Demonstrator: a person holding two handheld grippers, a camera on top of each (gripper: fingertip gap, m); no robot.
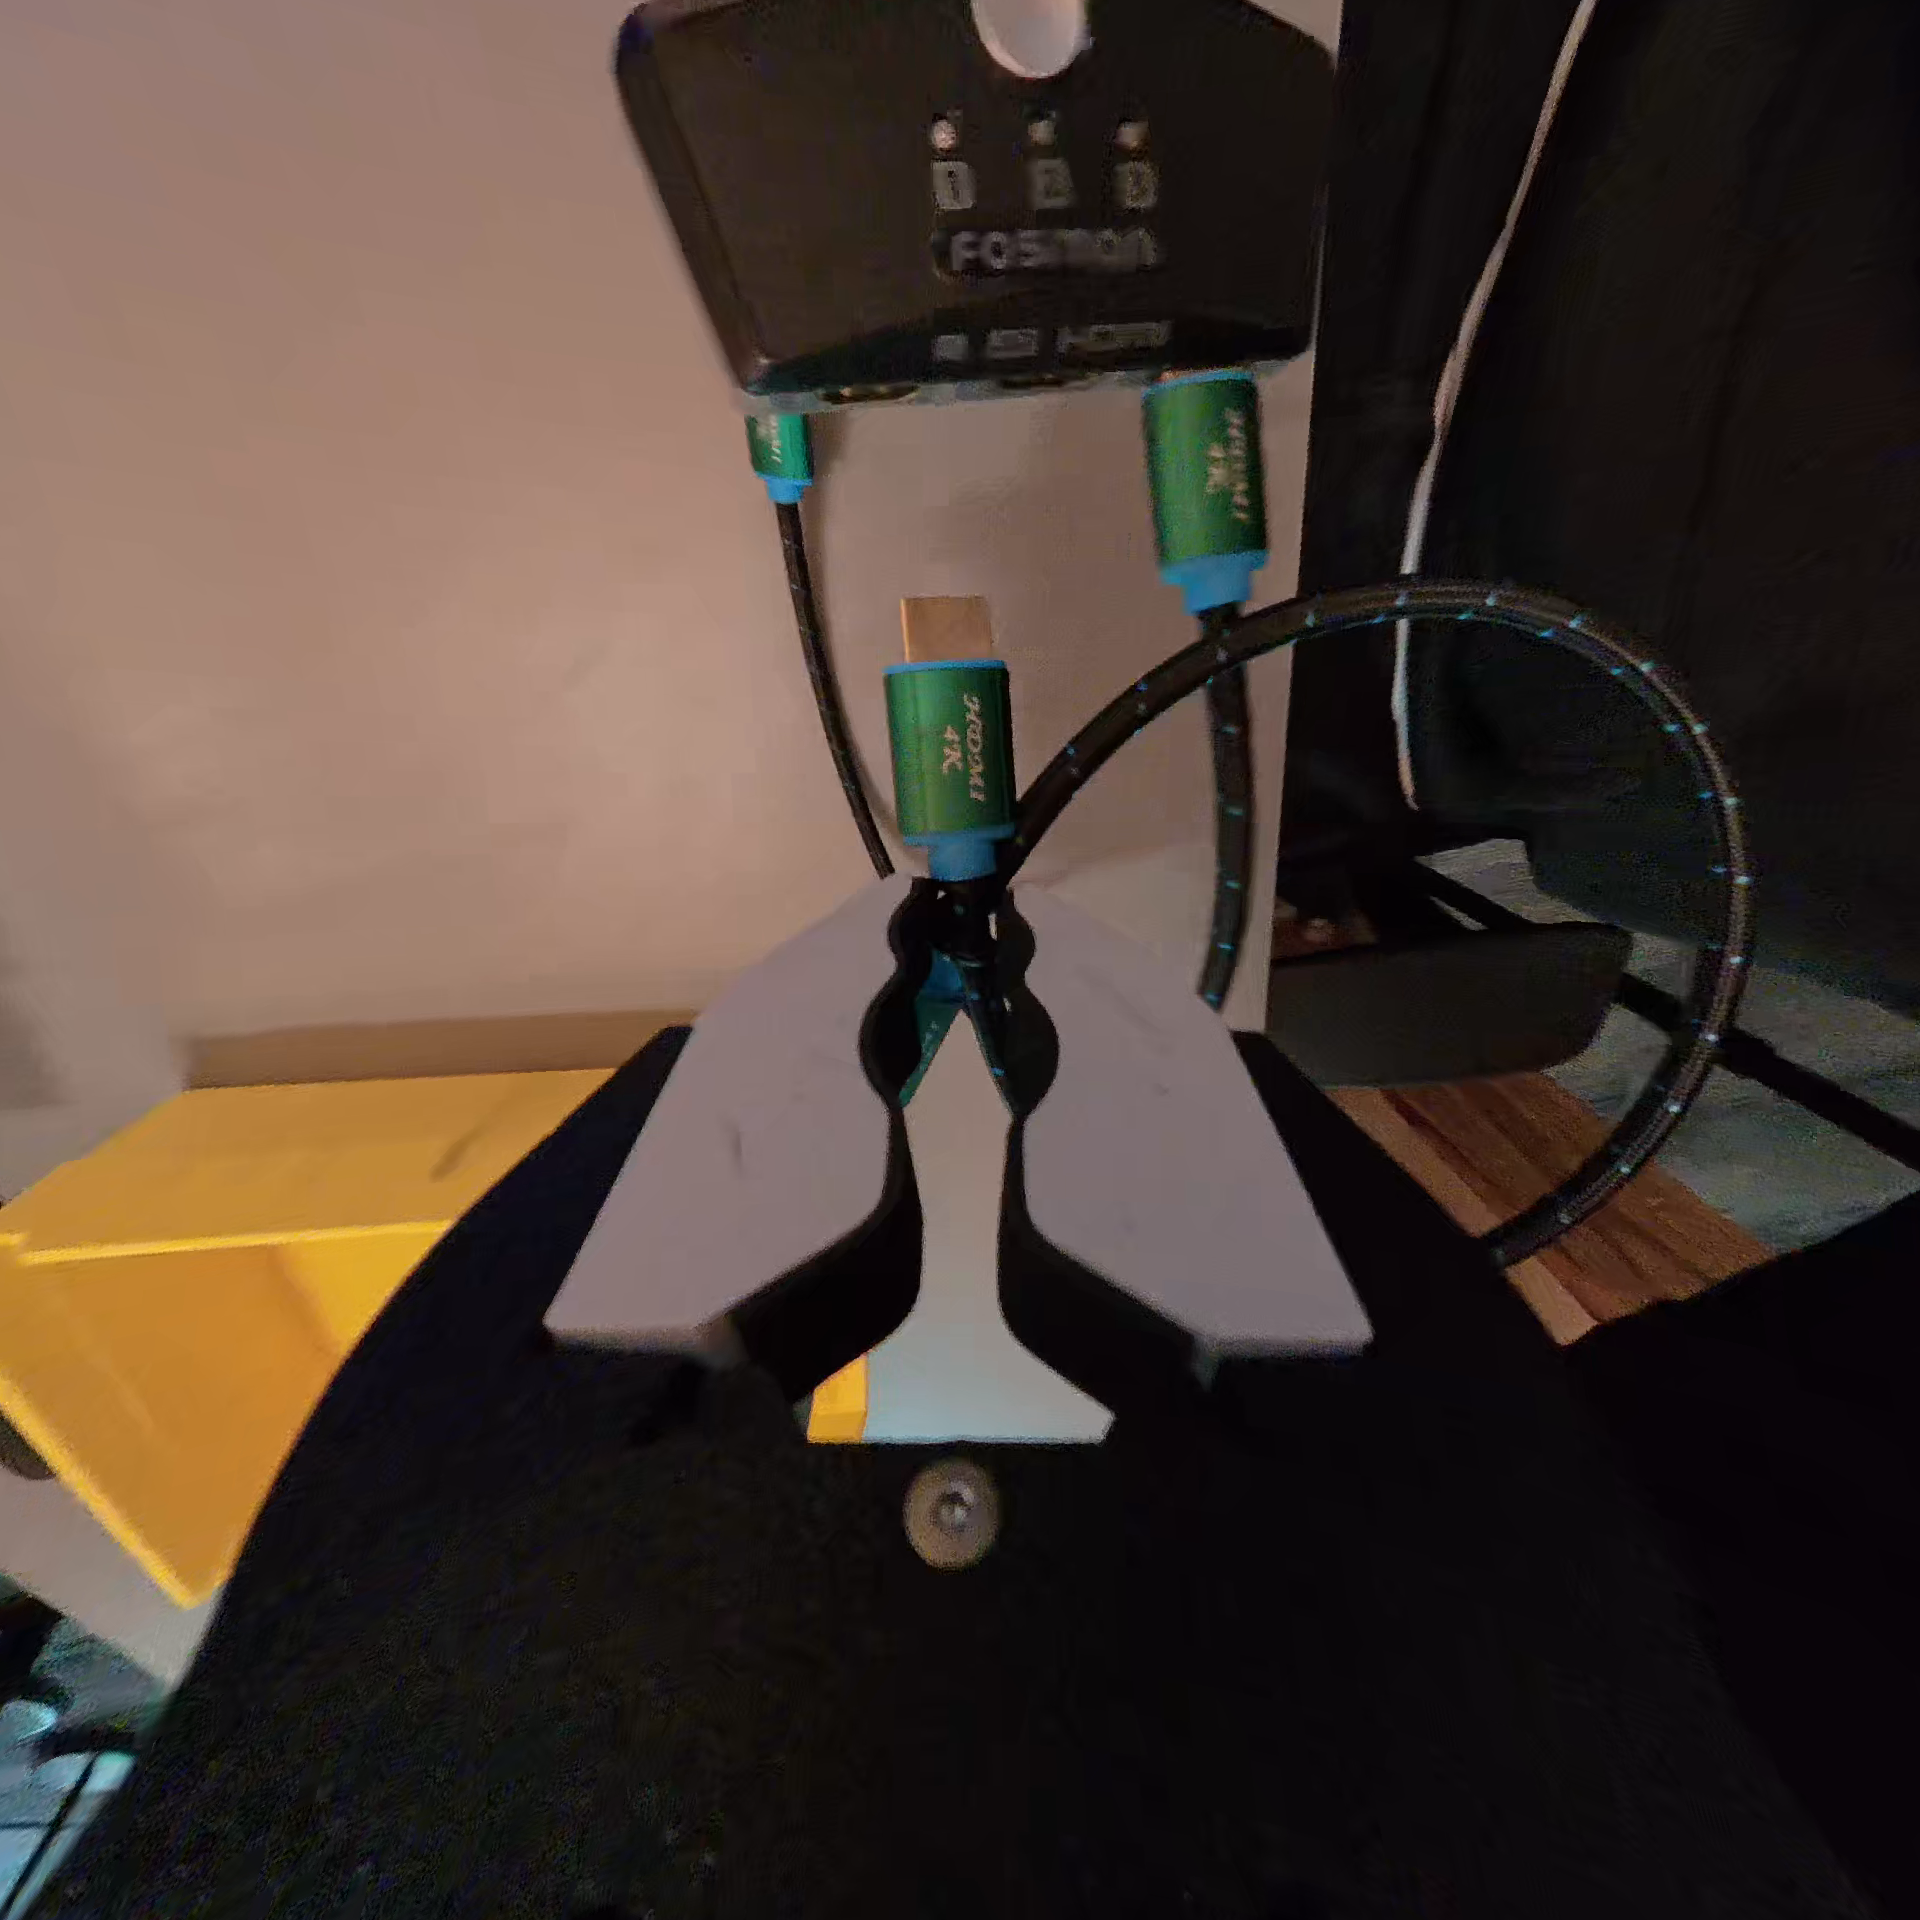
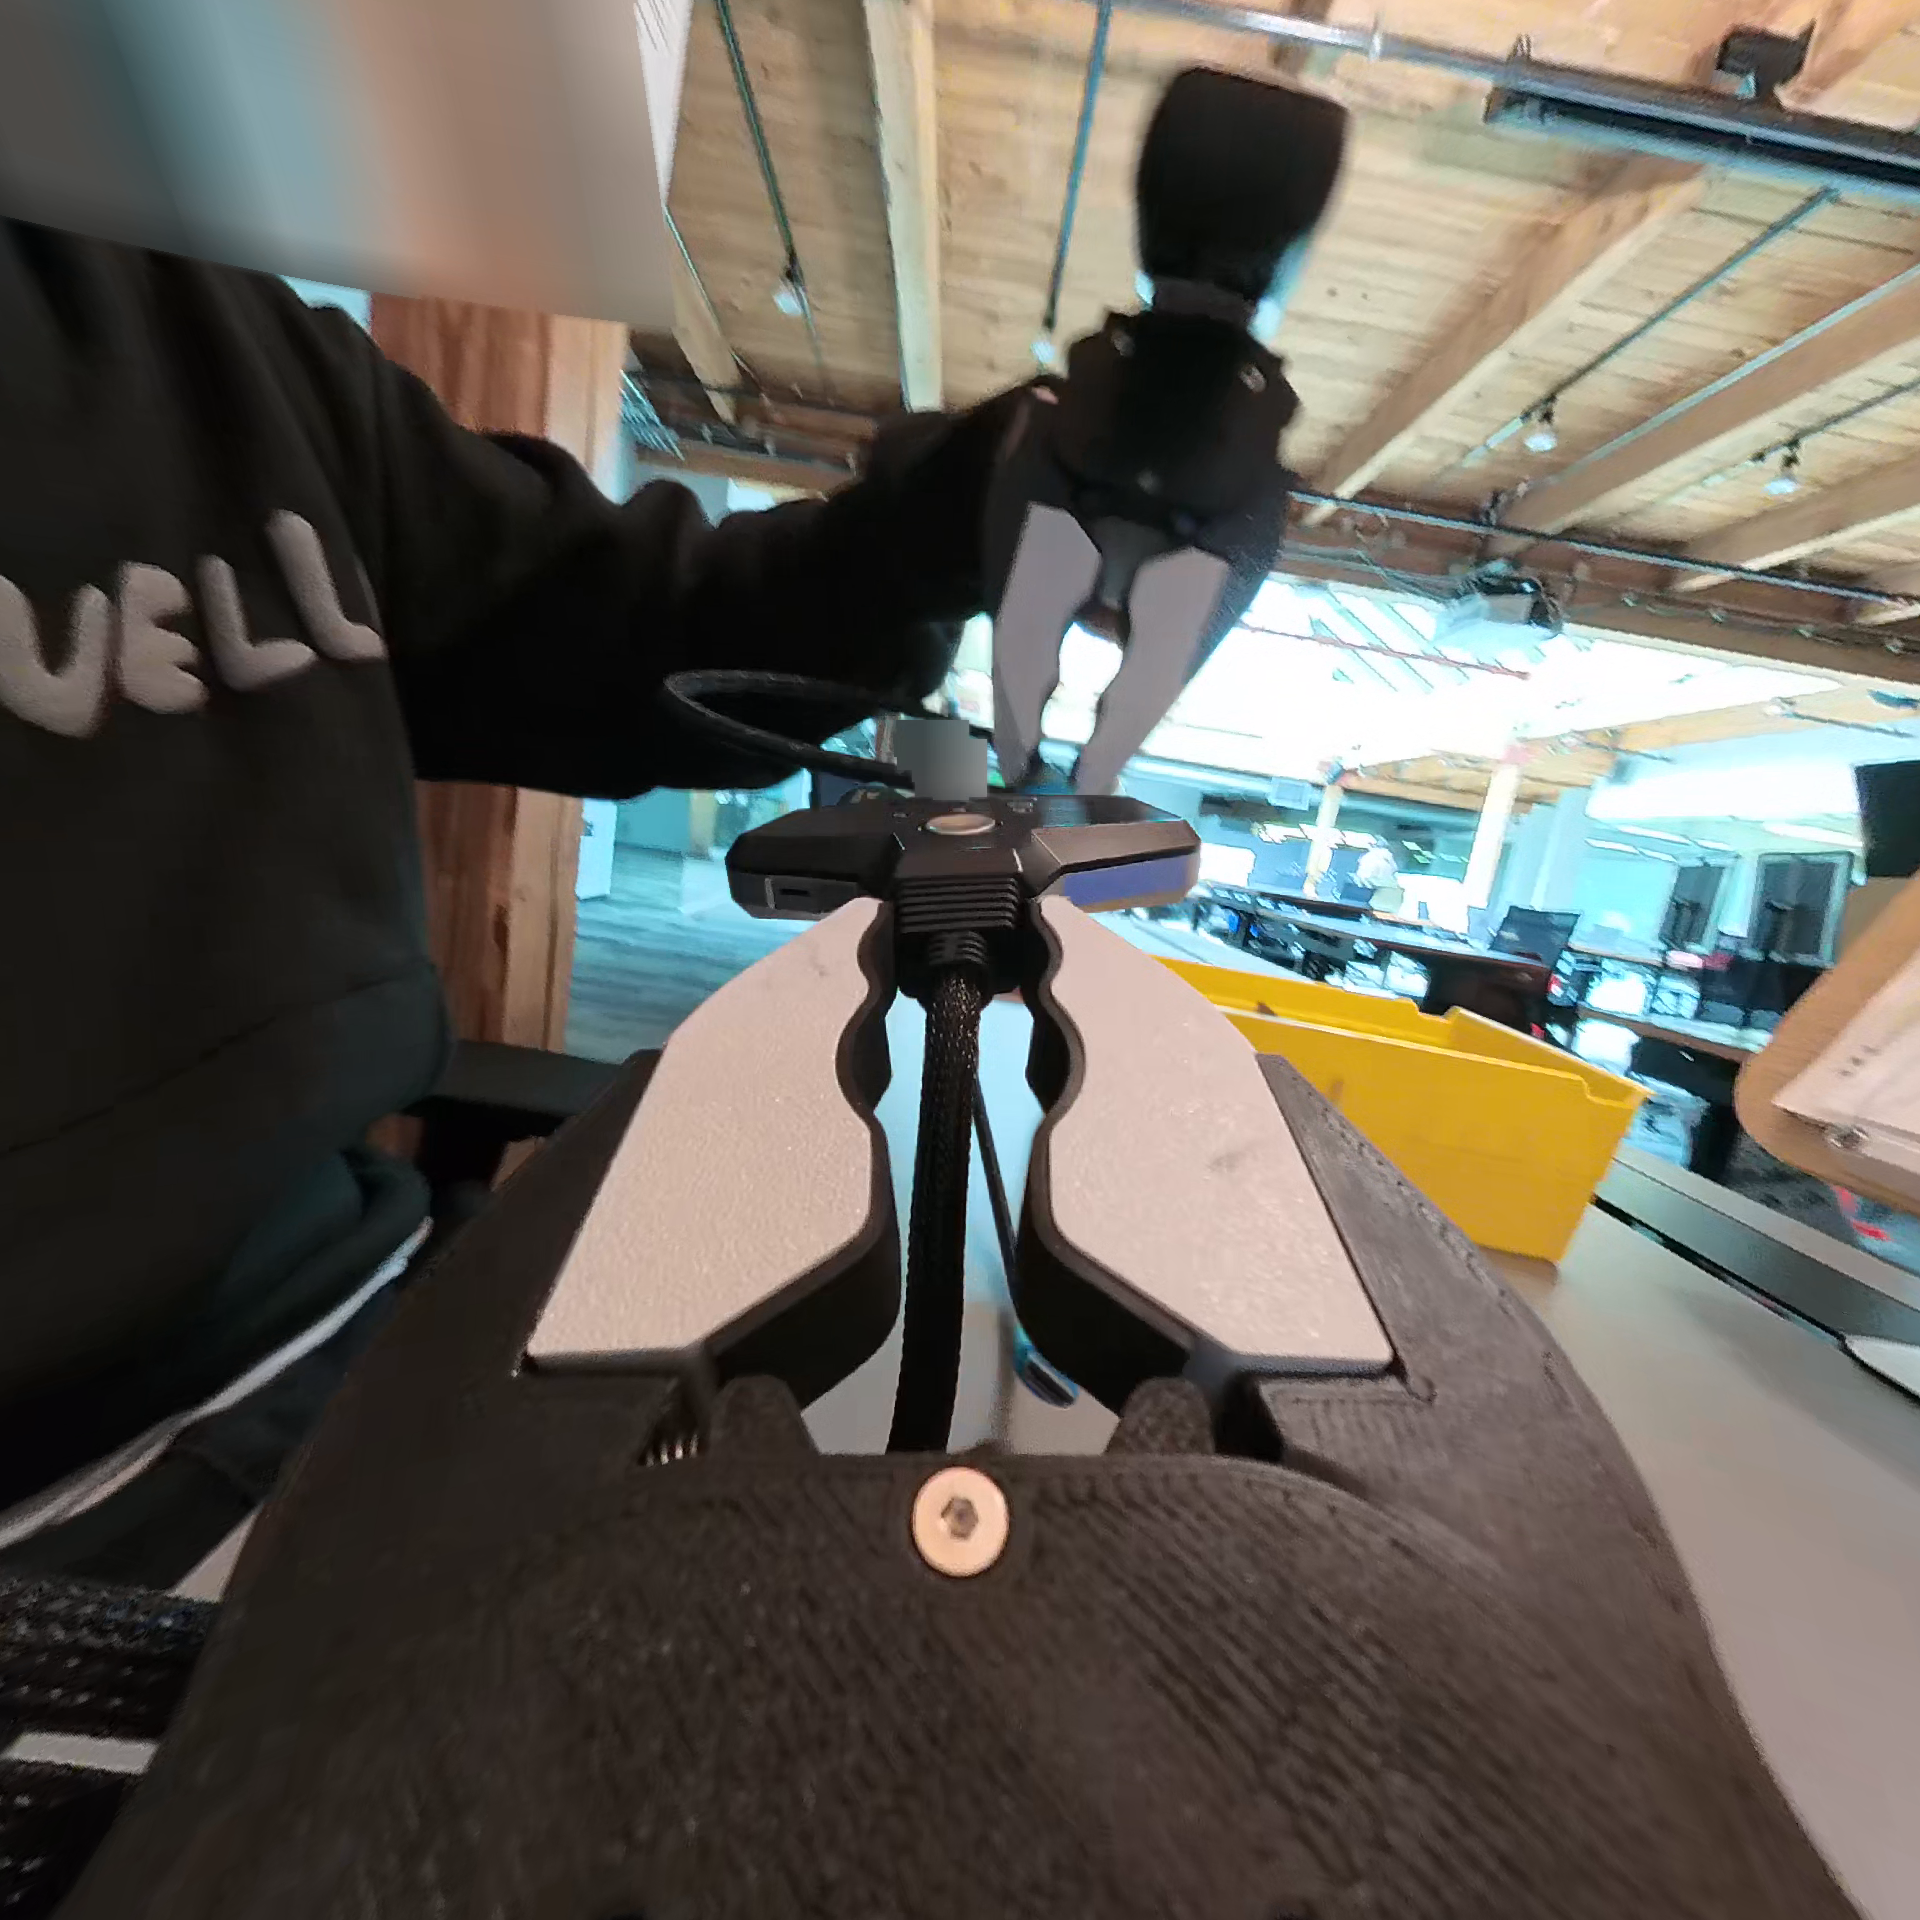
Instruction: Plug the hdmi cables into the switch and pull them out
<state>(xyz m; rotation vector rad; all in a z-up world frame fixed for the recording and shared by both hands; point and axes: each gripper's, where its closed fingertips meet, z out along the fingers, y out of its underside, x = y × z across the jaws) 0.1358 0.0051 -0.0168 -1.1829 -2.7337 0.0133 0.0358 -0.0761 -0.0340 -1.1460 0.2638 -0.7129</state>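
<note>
In the left wrist view the black HDMI switch [image 1: 977, 208] hangs in the air ahead. A green plug [image 1: 1205, 488] sits in its right port, and another green plug [image 1: 777, 452] sits at its left end. My left gripper [image 1: 961, 914] is shut on the braided cable just behind a third green plug [image 1: 948, 753], whose bare metal tip points at the switch, a short way below it. In the right wrist view my right gripper [image 2: 961, 935] is shut on the switch's own cable collar [image 2: 956, 904], holding the switch [image 2: 961, 842] up. The left gripper [image 2: 1060, 774] shows beyond it.
A yellow bin [image 1: 208, 1299] stands on the table at the left, also in the right wrist view [image 2: 1455, 1101]. A person in a black sweatshirt [image 2: 208, 831] is close on the left. The held cable loops out to the right [image 1: 1662, 831].
</note>
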